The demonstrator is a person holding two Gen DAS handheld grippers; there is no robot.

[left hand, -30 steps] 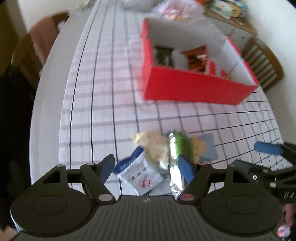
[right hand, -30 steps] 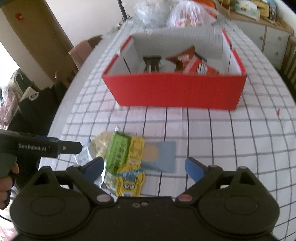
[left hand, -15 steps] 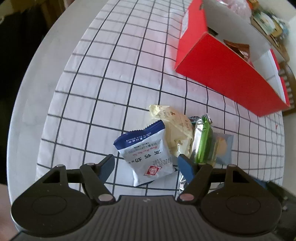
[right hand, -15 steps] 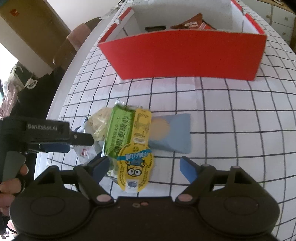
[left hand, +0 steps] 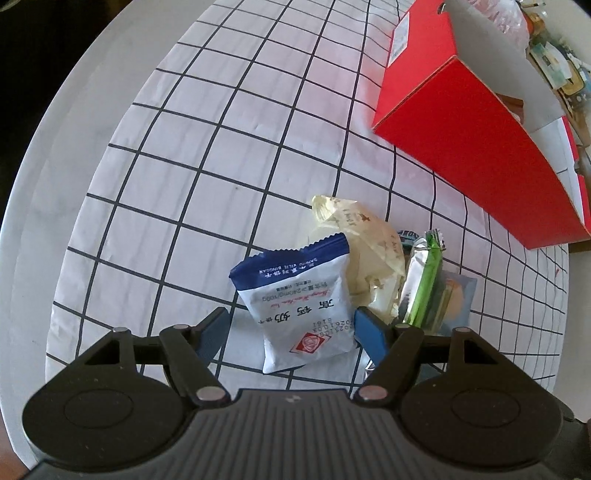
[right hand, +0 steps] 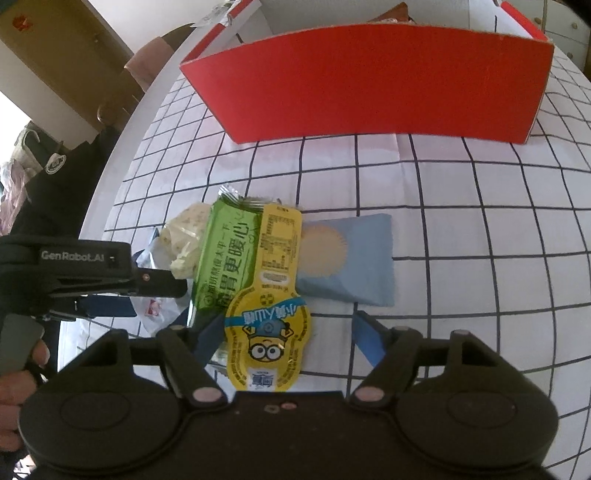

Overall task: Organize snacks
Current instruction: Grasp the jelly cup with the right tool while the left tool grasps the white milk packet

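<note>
A small pile of snacks lies on the checked tablecloth in front of a red box (left hand: 476, 147) (right hand: 369, 81). My left gripper (left hand: 291, 332) is open, low over the blue-and-white biscuit packet (left hand: 299, 302), which lies between its fingers. A pale yellow packet (left hand: 365, 243) and a green packet (left hand: 424, 284) lie to its right. My right gripper (right hand: 288, 332) is open over the yellow minion packet (right hand: 271, 325). The green packet (right hand: 225, 258) and a light blue packet (right hand: 347, 258) flank it. The left gripper also shows in the right wrist view (right hand: 110, 280).
The red box holds several snacks, mostly hidden by its front wall. The table's white rim (left hand: 55, 122) curves along the left. A chair (right hand: 147, 59) and a dark bag (right hand: 55, 162) stand beyond the left edge. Cabinets (right hand: 569, 29) stand at the far right.
Both grippers have dropped lower and closer to the snack pile. The box has slid up and away in both views. Both stay open.
</note>
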